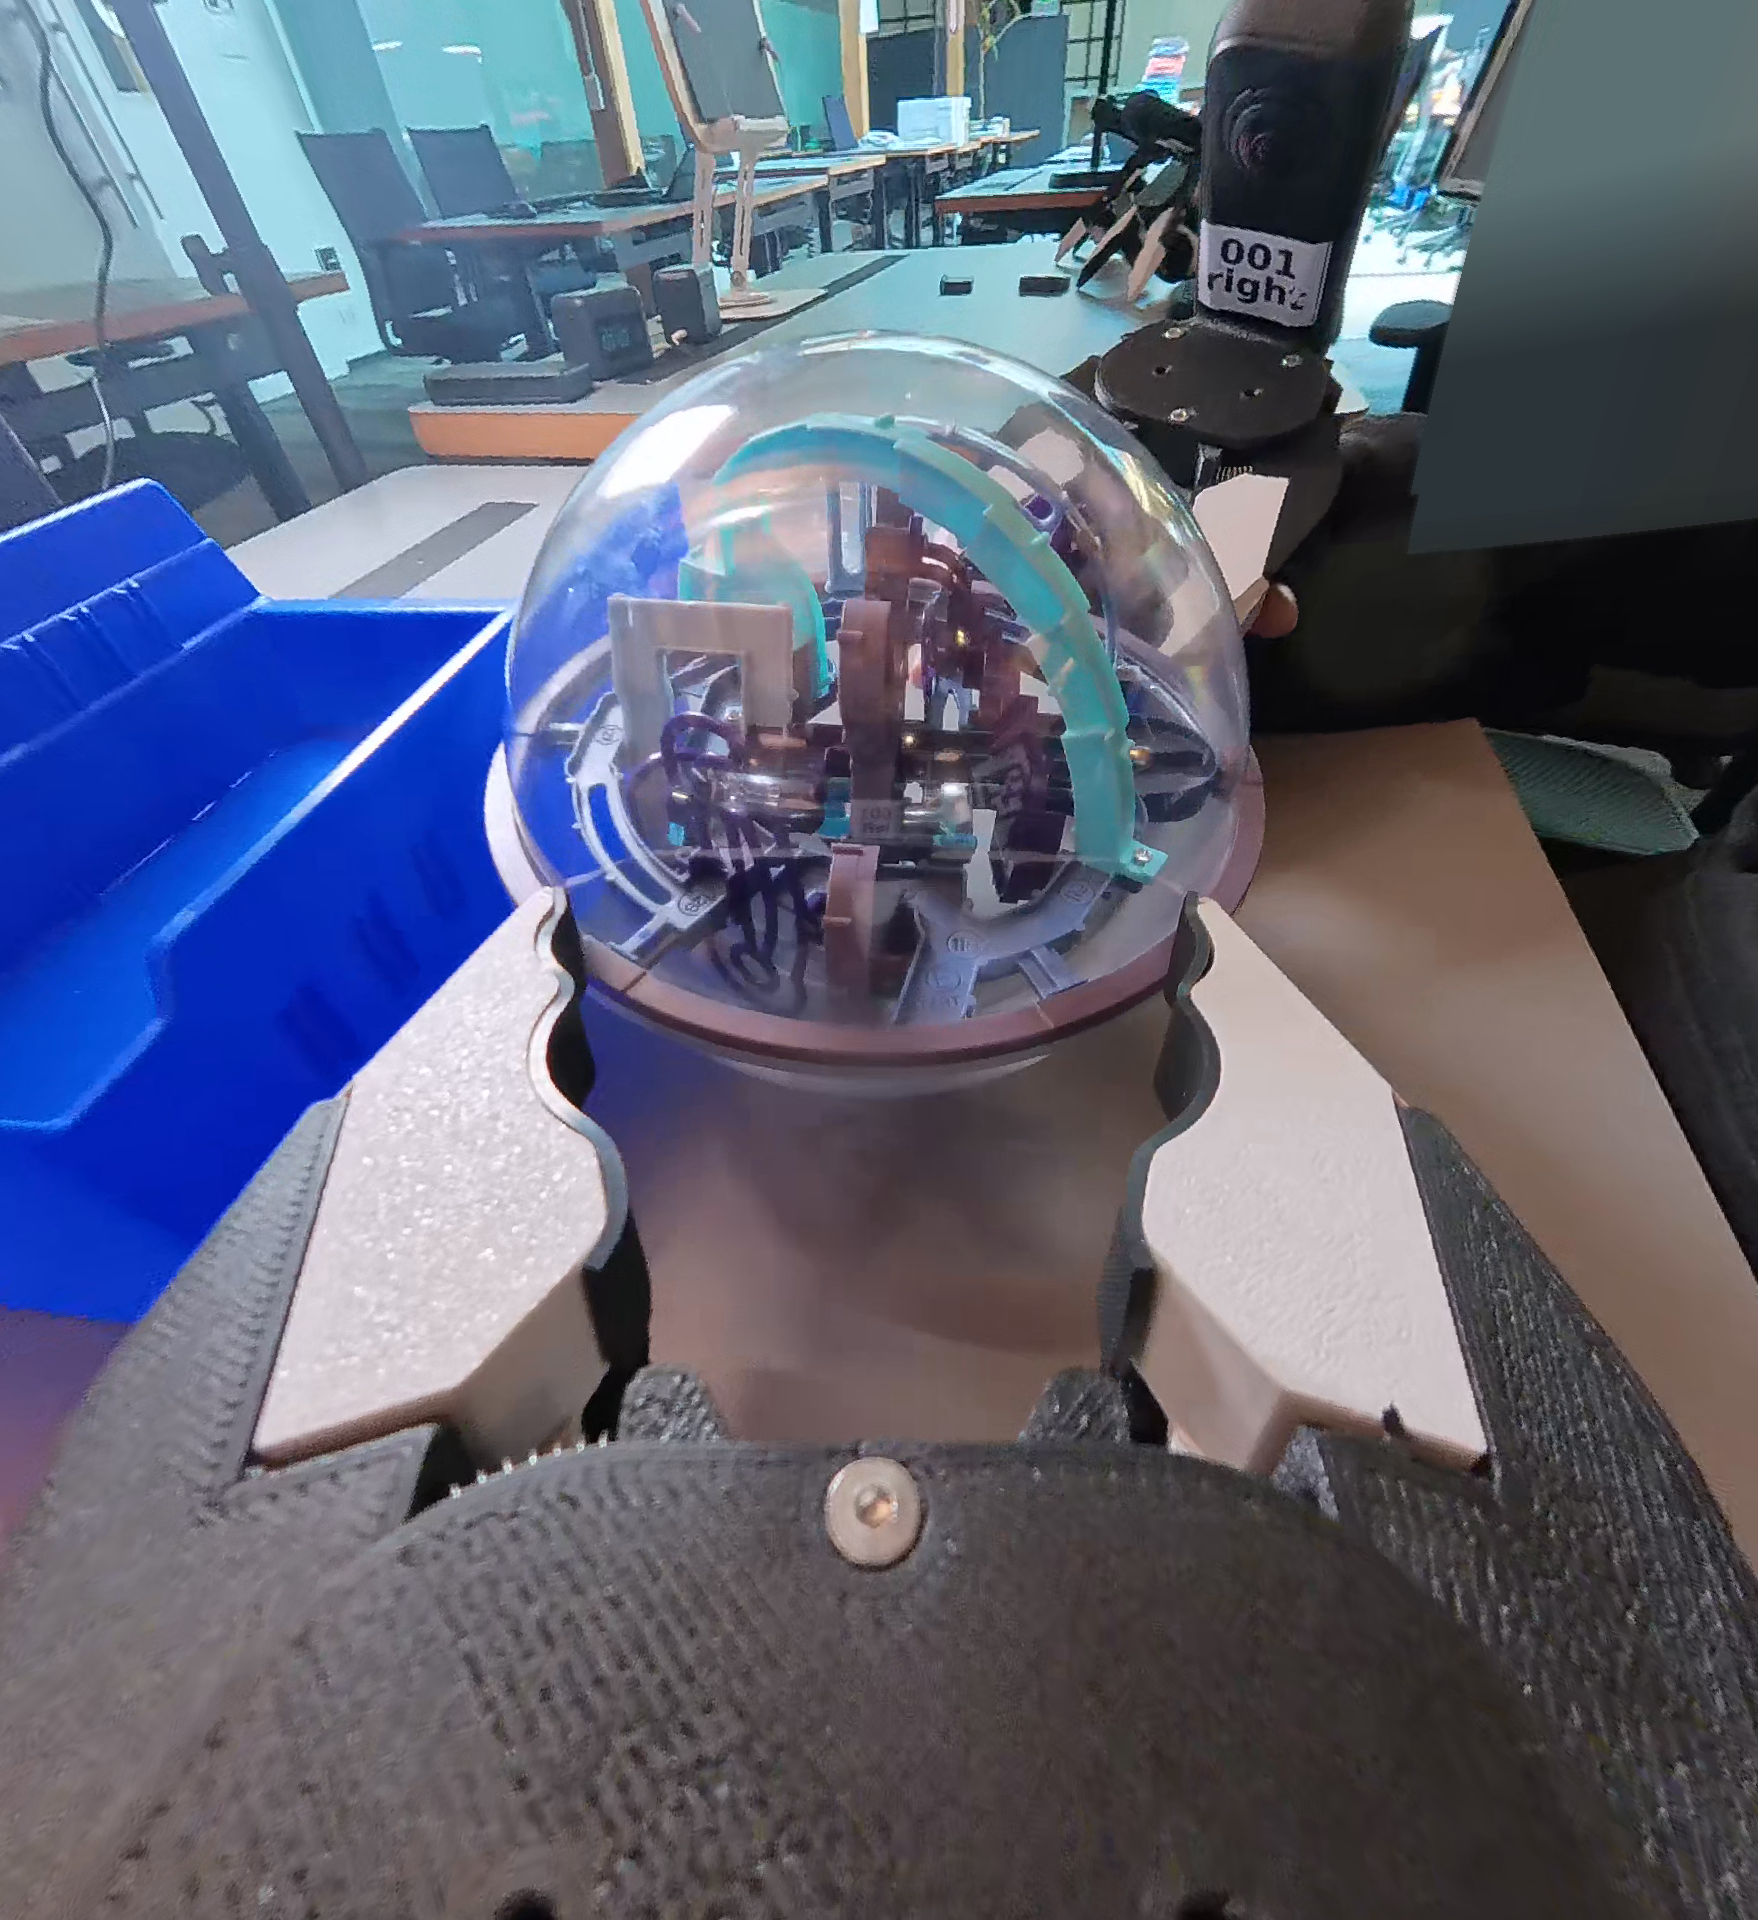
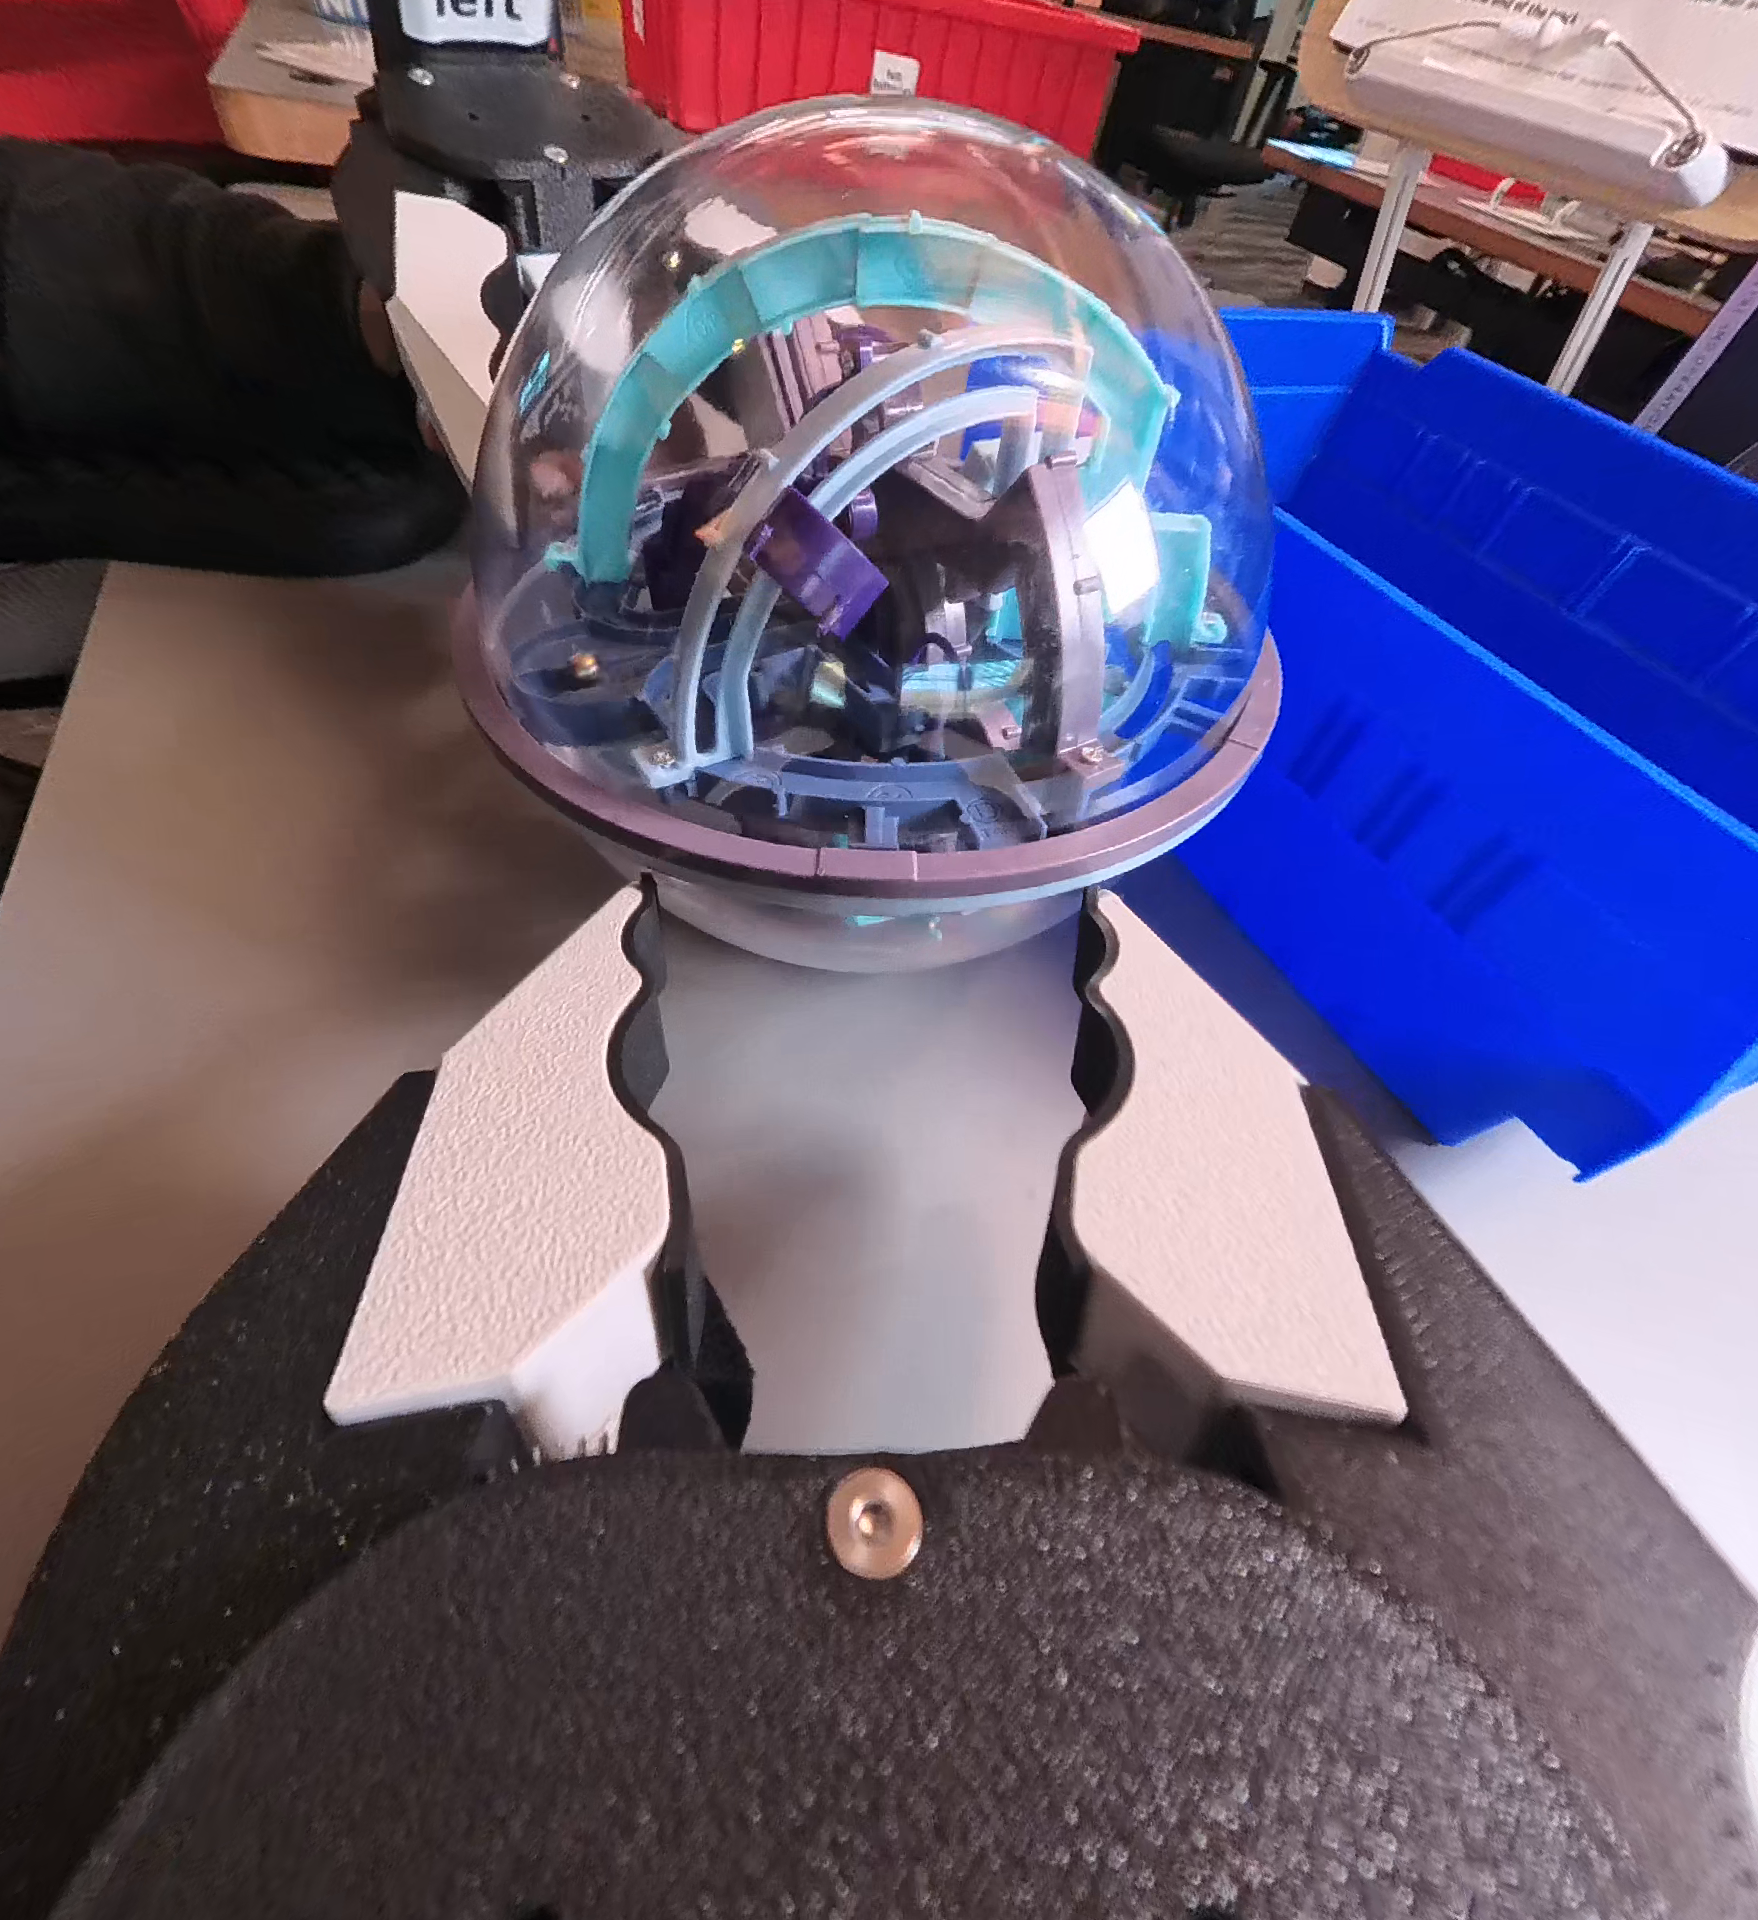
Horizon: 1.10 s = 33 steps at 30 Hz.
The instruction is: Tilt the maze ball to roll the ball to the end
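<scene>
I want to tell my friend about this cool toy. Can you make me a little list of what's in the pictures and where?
toy: clear maze ball with teal, purple and brown tracks inside
little ball: small metal ball on a dark track near the rim
left gripper: fingers on both sides of the maze ball's lower half
right gripper: holds it the same way from the opposite side
nearby: blue bin beside the toy
underneath: pale table

The left hand-held gripper point(image 1: 873, 914) clasps the maze ball point(image 1: 875, 707) (blue bin point(image 1: 179, 810) beside it).
</scene>
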Available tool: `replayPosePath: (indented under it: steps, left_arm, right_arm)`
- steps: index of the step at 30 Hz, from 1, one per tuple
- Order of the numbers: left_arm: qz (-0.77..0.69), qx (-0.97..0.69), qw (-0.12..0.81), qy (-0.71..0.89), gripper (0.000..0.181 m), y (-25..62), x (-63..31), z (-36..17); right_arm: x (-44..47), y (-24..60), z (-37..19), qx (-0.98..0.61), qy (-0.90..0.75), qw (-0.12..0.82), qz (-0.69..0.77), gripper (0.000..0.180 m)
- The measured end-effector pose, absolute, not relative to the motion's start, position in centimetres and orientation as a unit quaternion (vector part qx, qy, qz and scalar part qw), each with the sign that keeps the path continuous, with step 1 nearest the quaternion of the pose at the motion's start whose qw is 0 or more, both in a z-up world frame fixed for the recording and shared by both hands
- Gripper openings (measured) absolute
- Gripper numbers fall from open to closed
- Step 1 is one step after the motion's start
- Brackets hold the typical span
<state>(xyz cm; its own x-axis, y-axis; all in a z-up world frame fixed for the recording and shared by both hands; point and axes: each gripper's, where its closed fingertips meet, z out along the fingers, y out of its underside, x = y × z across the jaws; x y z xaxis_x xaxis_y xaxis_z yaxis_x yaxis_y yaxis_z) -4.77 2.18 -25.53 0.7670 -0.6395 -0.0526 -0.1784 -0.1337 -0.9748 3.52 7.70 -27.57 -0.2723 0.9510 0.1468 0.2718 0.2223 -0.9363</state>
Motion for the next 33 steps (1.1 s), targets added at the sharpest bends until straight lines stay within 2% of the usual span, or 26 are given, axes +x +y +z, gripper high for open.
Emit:
replayPosePath:
  steps: [5,11,17,18,21,33]
  left_arm:
    - [-0.185,-0.745,0.584,0.264,0.105,1.8,-4.7,-25.5]
    - [-0.223,-0.742,0.571,0.272,0.072,0.5,-5.4,-23.9]
    - [-0.321,-0.750,0.548,0.189,0.078,3.1,-9.6,-22.9]
    - [-0.347,-0.746,0.541,0.173,0.080,3.7,-9.8,-23.2]
    - [-0.403,-0.733,0.521,0.173,0.083,4.6,-8.5,-24.4]
    - [-0.365,-0.715,0.543,0.247,0.082,2.8,-6.5,-25.5]
  right_arm:
    - [4.0,8.8,-27.4,-0.473,-0.665,0.381,0.436,0.081]
    - [4.8,12.0,-27.7,-0.514,-0.651,0.373,0.415,0.070]
    - [5.8,10.0,-28.0,-0.506,-0.673,0.286,0.457,0.074]
    - [5.7,9.8,-27.9,-0.507,-0.670,0.282,0.463,0.081]
    - [5.1,9.5,-27.5,-0.500,-0.664,0.292,0.473,0.074]
    - [4.2,8.5,-27.7,-0.475,-0.674,0.308,0.474,0.077]
